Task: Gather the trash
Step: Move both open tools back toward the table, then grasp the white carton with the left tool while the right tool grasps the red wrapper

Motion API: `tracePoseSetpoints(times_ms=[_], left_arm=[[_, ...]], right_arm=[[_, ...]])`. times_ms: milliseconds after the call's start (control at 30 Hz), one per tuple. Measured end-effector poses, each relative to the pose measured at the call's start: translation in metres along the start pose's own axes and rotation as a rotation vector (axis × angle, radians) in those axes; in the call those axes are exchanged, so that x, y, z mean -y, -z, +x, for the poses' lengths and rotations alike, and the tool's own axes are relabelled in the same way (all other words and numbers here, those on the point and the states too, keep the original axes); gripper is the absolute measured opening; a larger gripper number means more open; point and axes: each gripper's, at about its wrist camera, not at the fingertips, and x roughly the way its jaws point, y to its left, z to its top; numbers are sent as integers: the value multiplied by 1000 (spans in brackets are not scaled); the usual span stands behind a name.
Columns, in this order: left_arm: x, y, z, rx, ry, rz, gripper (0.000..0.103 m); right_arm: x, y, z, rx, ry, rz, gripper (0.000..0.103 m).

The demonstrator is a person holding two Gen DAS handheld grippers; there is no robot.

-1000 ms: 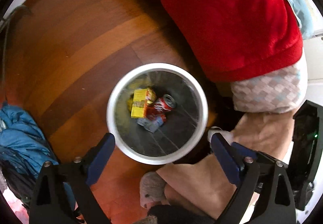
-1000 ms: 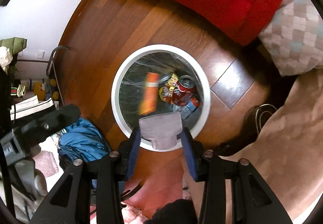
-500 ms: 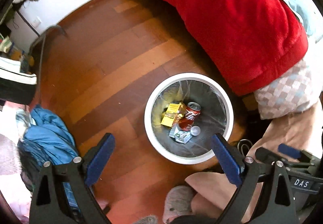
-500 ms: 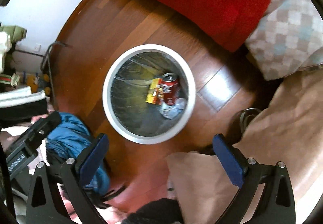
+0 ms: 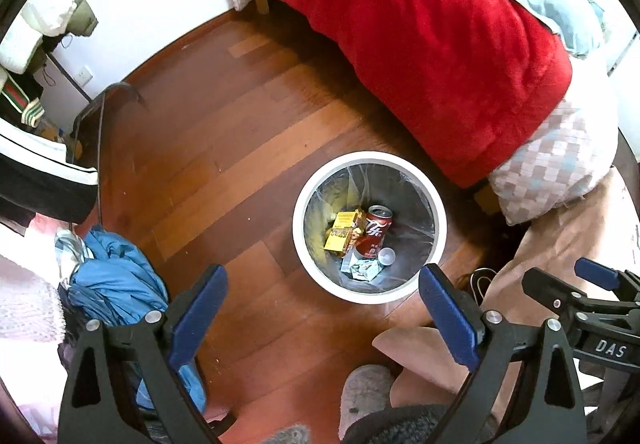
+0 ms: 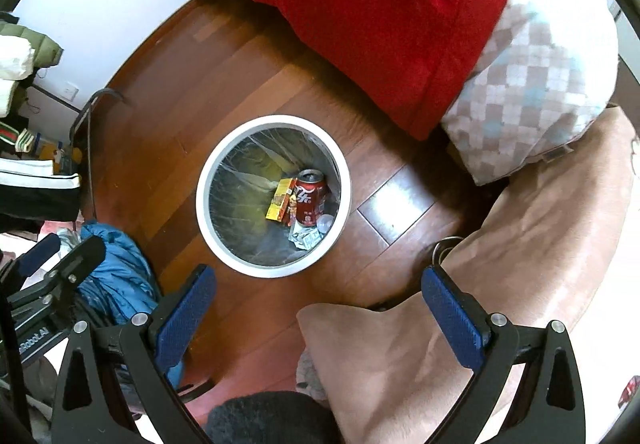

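Observation:
A round white trash bin (image 5: pixel 302 195) with a clear liner stands on the wooden floor; it also shows in the right wrist view (image 6: pixel 208 171). Inside lie a red soda can (image 5: pixel 374 230) (image 6: pixel 309 199), a yellow box (image 5: pixel 341 230) (image 6: pixel 280 199), a small clear cup (image 5: pixel 387 256) (image 6: pixel 325 222) and crumpled wrappers (image 5: pixel 360 268) (image 6: pixel 304 238). My left gripper (image 5: pixel 320 314) is open and empty, held high above the floor in front of the bin. My right gripper (image 6: pixel 320 318) is open and empty, also high above the bin's near side.
A bed with a red blanket (image 5: pixel 420 31) and a checked pillow (image 5: pixel 560 163) lies behind and right of the bin. A blue jacket (image 5: pixel 116 292) lies on the floor at left. The person's beige trousers (image 6: pixel 500 284) and slipper (image 5: pixel 366 388) are below right.
My right gripper opened and let go of the pale clear cup, which now lies in the bin. Both grippers have risen away from the bin, which looks smaller.

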Motion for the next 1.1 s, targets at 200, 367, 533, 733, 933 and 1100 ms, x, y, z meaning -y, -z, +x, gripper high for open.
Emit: tracePoseSetpoints(times_ms=[200, 367, 533, 733, 933, 1100], left_arm=[[4, 11, -44, 67, 25, 8, 97], [12, 22, -89, 143, 31, 23, 97], [24, 37, -127, 202, 34, 32, 97], [68, 63, -155, 260, 62, 94, 97], [156, 97, -141, 221, 120, 227, 97], [265, 148, -107, 114, 170, 410, 97]], right_arm=[[-3, 18, -51, 82, -18, -14, 103], [1, 35, -96, 150, -75, 10, 103], [19, 64, -146, 226, -166, 69, 103], [64, 114, -192, 312, -213, 159, 103], [158, 190, -215, 333, -165, 346, 103], [269, 259, -217, 311, -53, 576, 103]])
